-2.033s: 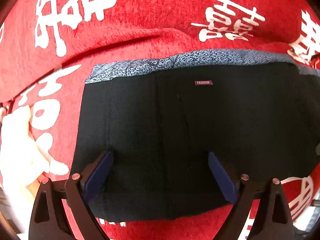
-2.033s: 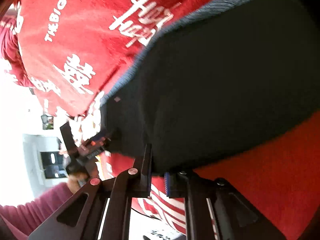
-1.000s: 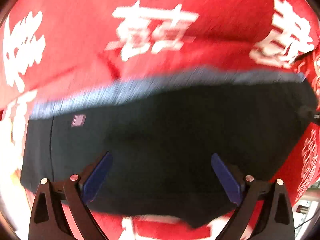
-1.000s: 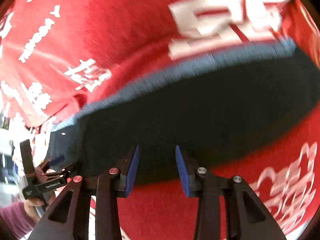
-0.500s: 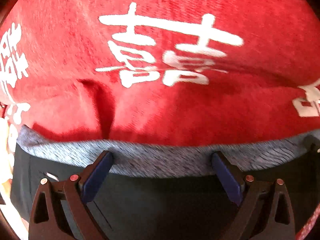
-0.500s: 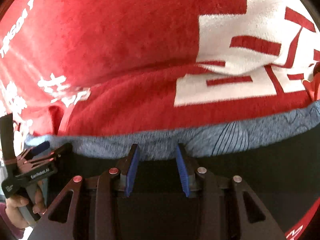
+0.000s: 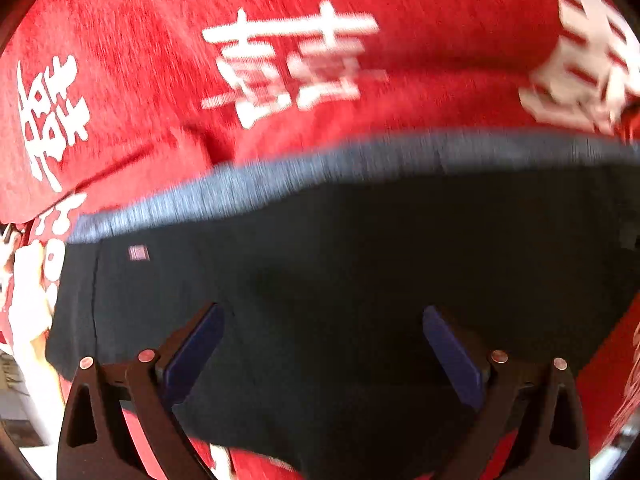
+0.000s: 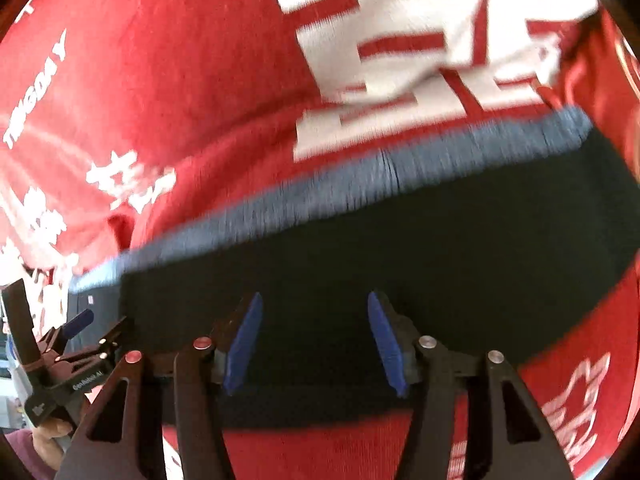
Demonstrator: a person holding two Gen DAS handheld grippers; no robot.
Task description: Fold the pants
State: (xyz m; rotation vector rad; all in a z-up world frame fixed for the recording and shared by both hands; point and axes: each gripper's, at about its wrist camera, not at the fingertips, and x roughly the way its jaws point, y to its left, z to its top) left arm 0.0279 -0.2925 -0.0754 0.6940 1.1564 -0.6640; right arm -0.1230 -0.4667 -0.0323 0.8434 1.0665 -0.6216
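Black pants (image 7: pixel 360 280) lie folded into a compact rectangle on the red blanket (image 7: pixel 160 60) with white characters, the blue-grey waistband (image 8: pixel 400 176) along the far edge. Over them the left gripper (image 7: pixel 322 344) is spread wide and holds nothing, while the right gripper (image 8: pixel 316 344) has just been opening, nothing pinched between its pads. Folding looks nearly finished, perhaps one last fold or smoothing left.

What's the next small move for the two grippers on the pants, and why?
Probably lower both onto the near edge of the pants and pinch it for another fold. The left gripper stands wide open over the dark cloth, holding nothing. The right gripper has just been opening its jaws, with nothing pinched between them. The pants lie folded flat on the red blanket, grey waistband on the far side.
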